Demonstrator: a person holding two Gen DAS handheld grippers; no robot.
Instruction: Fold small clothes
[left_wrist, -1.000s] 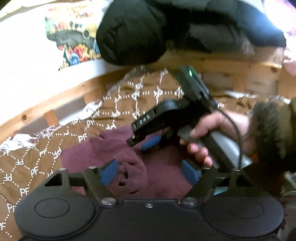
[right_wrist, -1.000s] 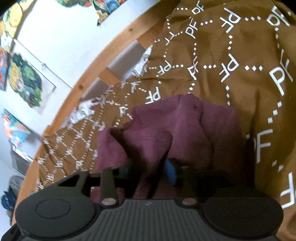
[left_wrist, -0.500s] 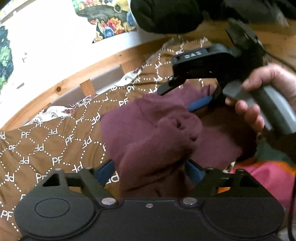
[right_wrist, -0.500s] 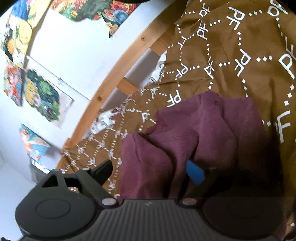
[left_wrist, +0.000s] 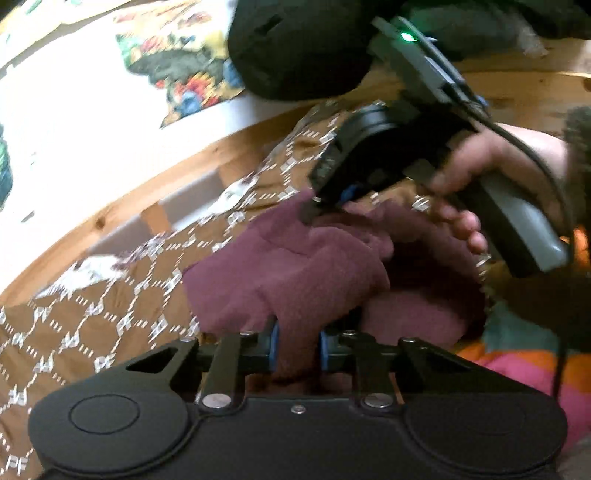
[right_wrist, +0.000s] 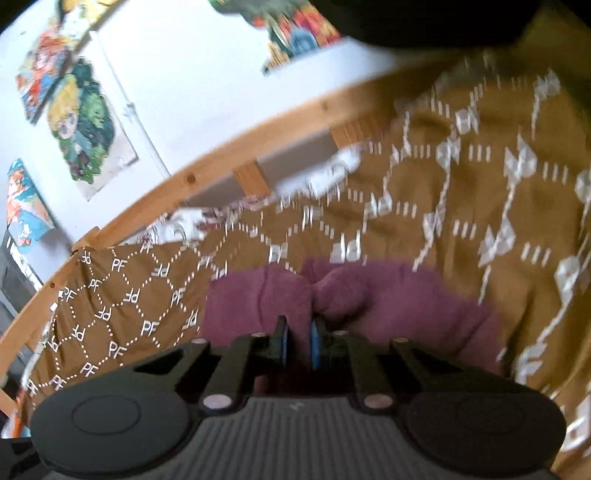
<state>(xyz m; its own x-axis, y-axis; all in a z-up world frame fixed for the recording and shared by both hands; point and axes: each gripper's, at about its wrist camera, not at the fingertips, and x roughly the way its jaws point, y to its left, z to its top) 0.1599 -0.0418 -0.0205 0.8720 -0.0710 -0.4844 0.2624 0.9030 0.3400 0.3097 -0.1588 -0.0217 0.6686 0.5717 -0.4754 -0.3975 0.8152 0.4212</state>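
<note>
A small maroon fleece garment (left_wrist: 295, 273) lies bunched on a brown bedspread (left_wrist: 92, 332) printed with white "PF" letters. My left gripper (left_wrist: 297, 345) is shut on a fold of the garment at its near edge. My right gripper (right_wrist: 297, 341) is shut on another fold of the same garment (right_wrist: 369, 299). In the left wrist view the right gripper (left_wrist: 325, 203) shows at the garment's far side, held by a hand (left_wrist: 465, 173). The cloth hangs between the two grips.
A wooden bed rail (left_wrist: 129, 199) runs along the far side, with a white wall and colourful posters (right_wrist: 85, 125) behind. A black jacket (left_wrist: 303, 48) lies at the back. Pink and orange cloth (left_wrist: 517, 365) lies at the near right.
Both grippers have closed on the maroon garment; half a second ago their jaws were apart around it. The garment is drawn up between them and both views have swung.
</note>
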